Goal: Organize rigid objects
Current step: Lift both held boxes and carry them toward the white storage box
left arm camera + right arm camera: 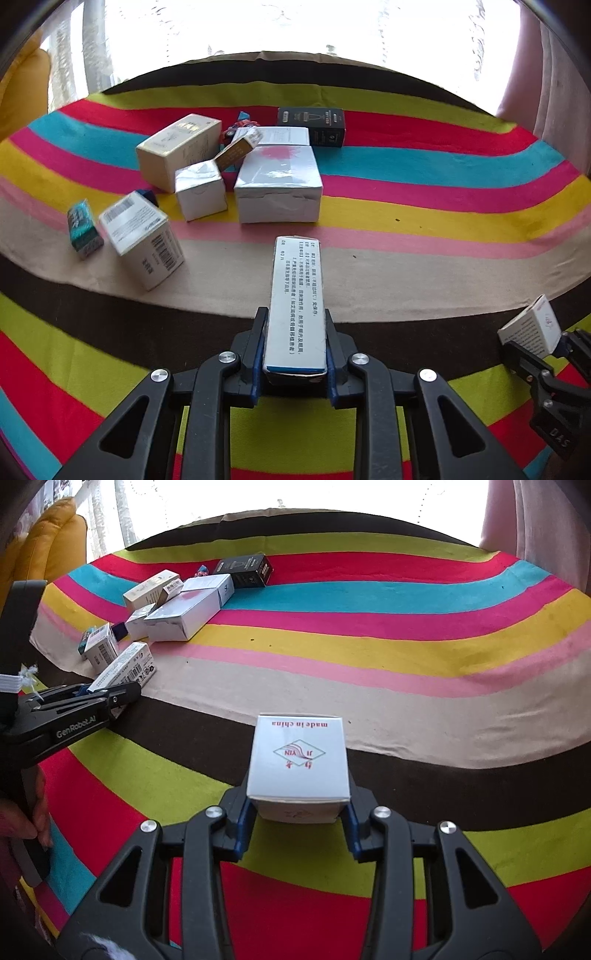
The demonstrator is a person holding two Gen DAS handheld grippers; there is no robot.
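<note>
**Two boxes clamped above the striped cloth**

Clamped in the left gripper (295,347): a long narrow white box (297,302), printed side up, jutting forward past the fingertips. Pinched in the right gripper (297,805): a squat white "made in china" box (298,760) — raised over the striped tablecloth (369,635). Farther back, left of centre, a cluster of cartons (207,173) with a black box (312,125) behind. Beyond the table, bright curtained window (295,26).

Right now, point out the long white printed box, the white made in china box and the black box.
Long white printed box (297,299), left wrist view, top face.
White made in china box (298,762), right wrist view, logo face.
Black box (312,125), left wrist view, front face.
</note>
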